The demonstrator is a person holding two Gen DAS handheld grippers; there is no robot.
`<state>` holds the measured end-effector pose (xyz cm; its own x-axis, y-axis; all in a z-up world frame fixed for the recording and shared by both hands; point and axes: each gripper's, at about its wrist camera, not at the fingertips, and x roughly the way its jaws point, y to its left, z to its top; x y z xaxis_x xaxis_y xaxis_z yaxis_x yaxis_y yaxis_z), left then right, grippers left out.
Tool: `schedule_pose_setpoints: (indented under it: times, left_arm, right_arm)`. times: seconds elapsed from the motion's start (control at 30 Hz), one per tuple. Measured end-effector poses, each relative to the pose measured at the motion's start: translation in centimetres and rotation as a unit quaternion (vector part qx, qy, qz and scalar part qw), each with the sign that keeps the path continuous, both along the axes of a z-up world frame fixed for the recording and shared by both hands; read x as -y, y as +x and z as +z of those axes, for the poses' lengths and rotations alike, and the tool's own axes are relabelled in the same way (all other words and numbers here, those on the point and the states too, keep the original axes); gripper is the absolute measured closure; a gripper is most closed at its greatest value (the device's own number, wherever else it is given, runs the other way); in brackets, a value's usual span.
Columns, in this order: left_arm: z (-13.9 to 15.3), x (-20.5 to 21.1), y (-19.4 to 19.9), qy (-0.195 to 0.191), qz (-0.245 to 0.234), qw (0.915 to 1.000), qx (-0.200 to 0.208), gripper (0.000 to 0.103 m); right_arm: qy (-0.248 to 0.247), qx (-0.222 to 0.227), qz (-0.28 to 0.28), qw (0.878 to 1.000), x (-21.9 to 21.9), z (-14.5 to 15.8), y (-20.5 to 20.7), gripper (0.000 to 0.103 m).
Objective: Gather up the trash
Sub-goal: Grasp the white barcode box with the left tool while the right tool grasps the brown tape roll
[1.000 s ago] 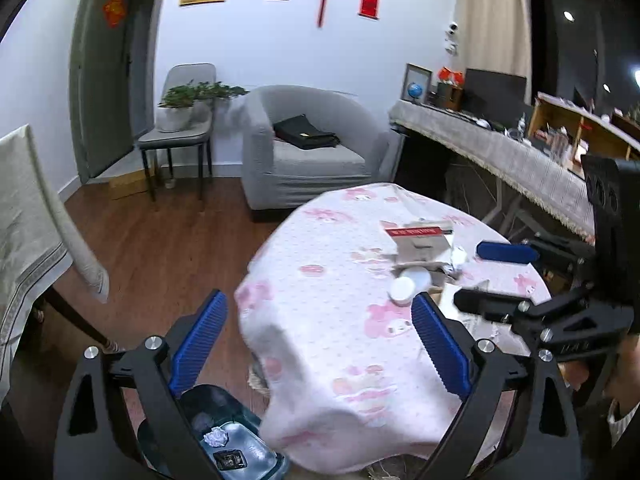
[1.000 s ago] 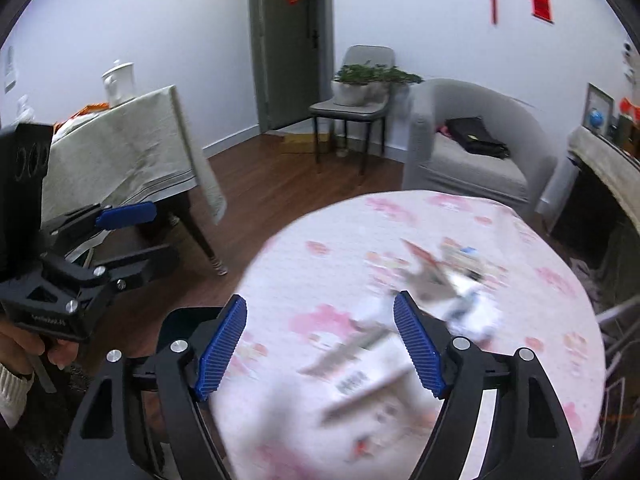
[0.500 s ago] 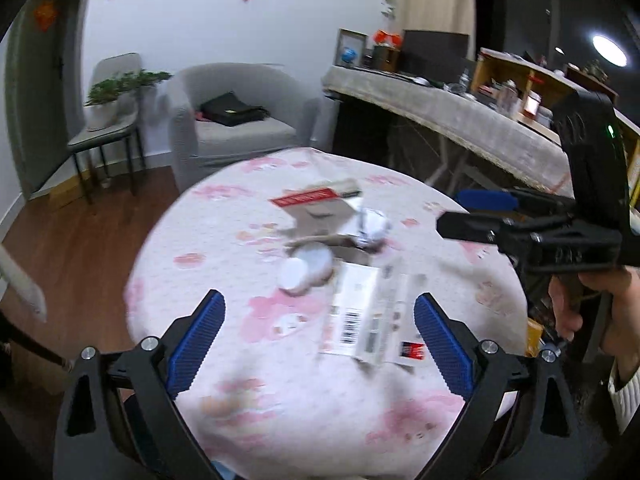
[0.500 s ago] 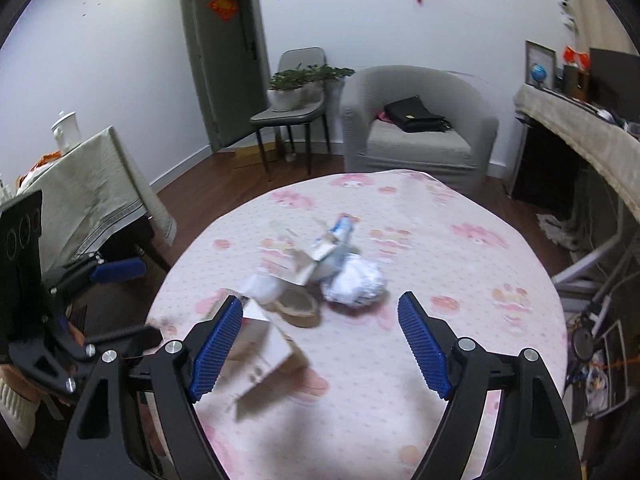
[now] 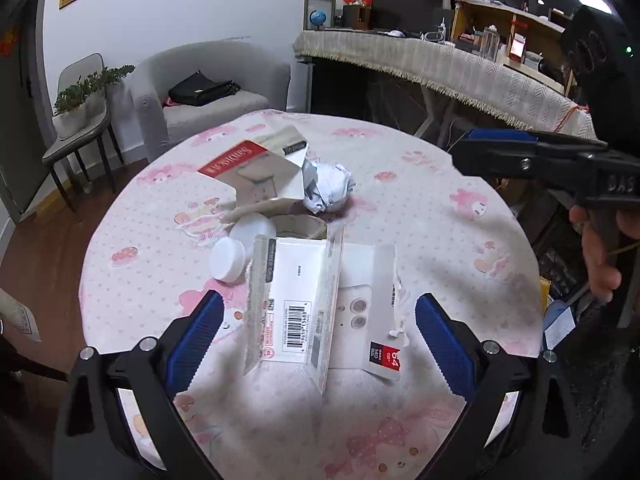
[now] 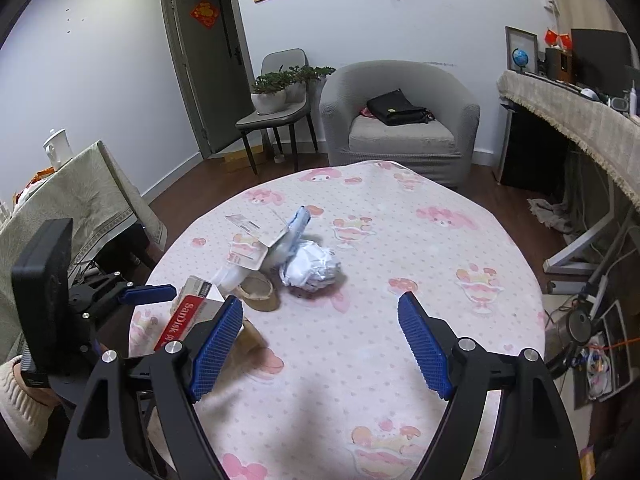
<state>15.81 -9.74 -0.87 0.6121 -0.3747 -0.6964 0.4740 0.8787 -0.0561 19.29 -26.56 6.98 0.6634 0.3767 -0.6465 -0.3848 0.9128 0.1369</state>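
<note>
Both grippers hang over the round table (image 6: 420,240), fingers spread wide and holding nothing. The left gripper (image 5: 316,340) straddles the flat card packaging (image 5: 296,308); the right gripper (image 6: 320,344) points at the crumpled paper ball (image 6: 314,266) mid-table, near it but apart. Only the left view shows the white cap (image 5: 228,258) beside the packaging; only the right shows the door (image 6: 208,60).

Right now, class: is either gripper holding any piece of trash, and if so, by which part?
Nothing is held. The left gripper is open above the flat barcode packaging, and the right gripper is open over the tablecloth, short of the crumpled paper ball.
</note>
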Motion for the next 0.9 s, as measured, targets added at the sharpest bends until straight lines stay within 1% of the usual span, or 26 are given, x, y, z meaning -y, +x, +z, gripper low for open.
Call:
schedule_pose_setpoints:
  times: [0.23, 0.33, 0.37, 0.4, 0.43, 0.47, 0.53, 0.6, 0.63, 0.77, 0.9]
  left_arm:
    - [-1.5, 1.0, 0.7, 0.023, 0.0, 0.9997, -0.011, 0.005]
    - [-1.9, 1.0, 1.1, 0.02, 0.001, 0.9996, -0.022, 0.006]
    - [-2.0, 1.0, 1.2, 0.02, 0.004, 0.9995, -0.024, 0.008]
    - [-2.1, 0.9, 1.3, 0.02, 0.005, 0.9994, -0.027, 0.02]
    - [-2.3, 0.8, 1.4, 0.022, 0.005, 0.9993, -0.031, 0.027]
    - [-2.3, 0.8, 1.5, 0.022, 0.005, 0.9992, -0.033, 0.029]
    - [-2.2, 0.4, 1.5, 0.015, 0.008, 0.9993, -0.034, 0.036]
    - [-1.9, 0.0, 1.4, 0.008, 0.009, 0.9994, -0.033, 0.04]
    - [-1.7, -0.3, 1.4, 0.005, 0.01, 0.9994, -0.031, 0.042]
    - [-0.9, -1.5, 1.2, -0.014, 0.017, 0.9994, -0.029, 0.042]
    - [-0.7, -2.4, 1.0, -0.017, 0.022, 0.9992, -0.029, 0.044]
  right_arm:
    - [0.002, -0.005, 0.004, 1.0, 0.2, -0.2, 0.1, 0.022]
    - [-0.003, -0.008, 0.004, 1.0, 0.0, -0.5, 0.3, 0.022]
    - [-0.005, -0.011, 0.005, 1.0, -0.1, -0.7, 0.4, 0.022]
    - [-0.006, -0.013, 0.006, 1.0, -0.2, -0.8, 0.5, 0.022]
    - [-0.007, -0.015, 0.007, 1.0, -0.3, -0.9, 0.6, 0.022]
    - [-0.009, -0.017, 0.009, 1.0, -0.5, -1.1, 0.6, 0.022]
    - [-0.013, -0.017, 0.014, 1.0, -0.8, -1.3, 0.7, 0.022]
    - [-0.015, -0.018, 0.022, 0.999, -1.3, -1.5, 0.7, 0.022]
    - [-0.015, -0.018, 0.027, 0.999, -1.6, -1.5, 0.7, 0.022]
    - [-0.025, -0.021, 0.045, 0.998, -2.8, -1.9, 0.6, 0.022]
    - [-0.029, -0.028, 0.057, 0.998, -4.0, -2.3, 0.8, 0.022]
